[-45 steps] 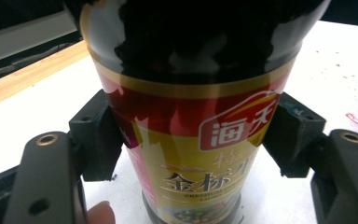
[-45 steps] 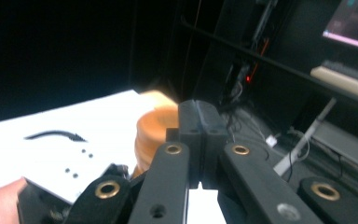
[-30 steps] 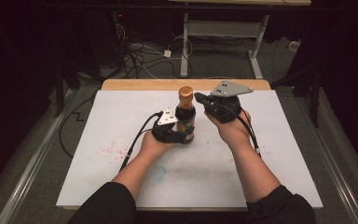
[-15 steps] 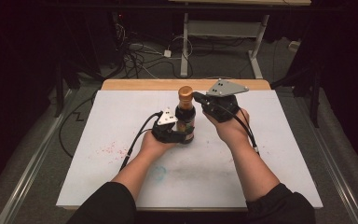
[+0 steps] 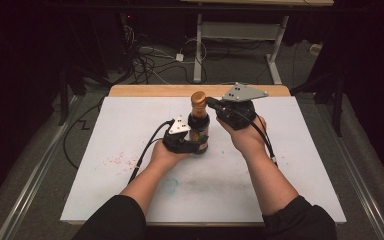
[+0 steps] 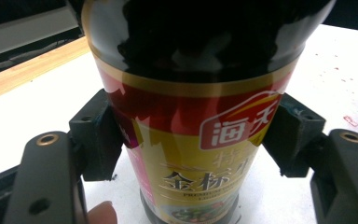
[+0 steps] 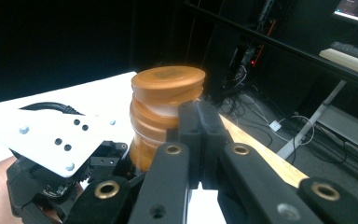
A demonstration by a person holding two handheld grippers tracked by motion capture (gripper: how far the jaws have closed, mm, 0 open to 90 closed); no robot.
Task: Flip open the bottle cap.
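A dark sauce bottle (image 5: 199,131) with a red and gold label (image 6: 191,140) stands upright on the white mat (image 5: 105,175). My left gripper (image 5: 196,146) comes in from the left, low on the bottle. It is shut on the bottle's body, and the pads (image 6: 95,135) press both sides of the label. The orange cap (image 5: 198,97) tops the neck. My right gripper (image 5: 211,103) is at cap height on the bottle's right. Its jaws are shut together, with nothing between them, and their tips (image 7: 199,126) lie against the side of the cap (image 7: 168,88).
A wooden table edge (image 5: 150,91) runs along the far side of the mat. Faint red specks (image 5: 117,160) mark the mat at the left. Beyond the table are floor cables (image 5: 145,55) and a white desk frame (image 5: 240,30).
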